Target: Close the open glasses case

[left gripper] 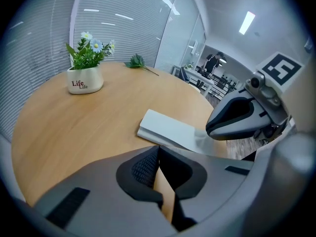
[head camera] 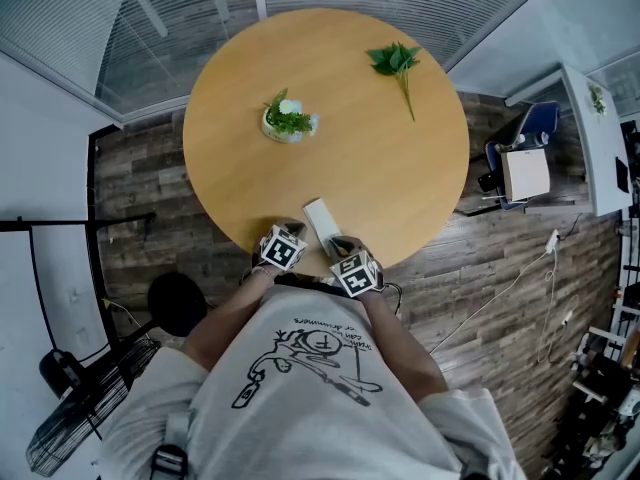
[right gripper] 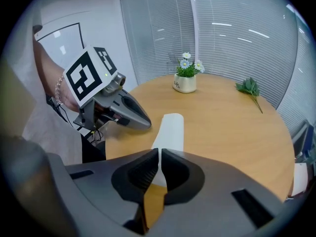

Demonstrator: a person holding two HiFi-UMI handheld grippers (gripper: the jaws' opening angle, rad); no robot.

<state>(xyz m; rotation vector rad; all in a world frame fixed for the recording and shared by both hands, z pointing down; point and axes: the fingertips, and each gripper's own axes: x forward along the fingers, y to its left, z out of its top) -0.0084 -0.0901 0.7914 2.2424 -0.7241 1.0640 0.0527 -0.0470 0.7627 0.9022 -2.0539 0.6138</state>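
The glasses case is a pale grey flat box lying with its lid down near the table's front edge, also seen in the left gripper view and in the right gripper view. My left gripper sits just left of the case's near end, jaws shut with nothing between them. My right gripper rests at the case's near end, slightly right, its jaws also shut and empty. Each gripper appears in the other's view: the right one and the left one.
The round wooden table carries a small white pot of flowers at the back left and a green leafy sprig at the back right. A floor fan stands lower left, a chair to the right.
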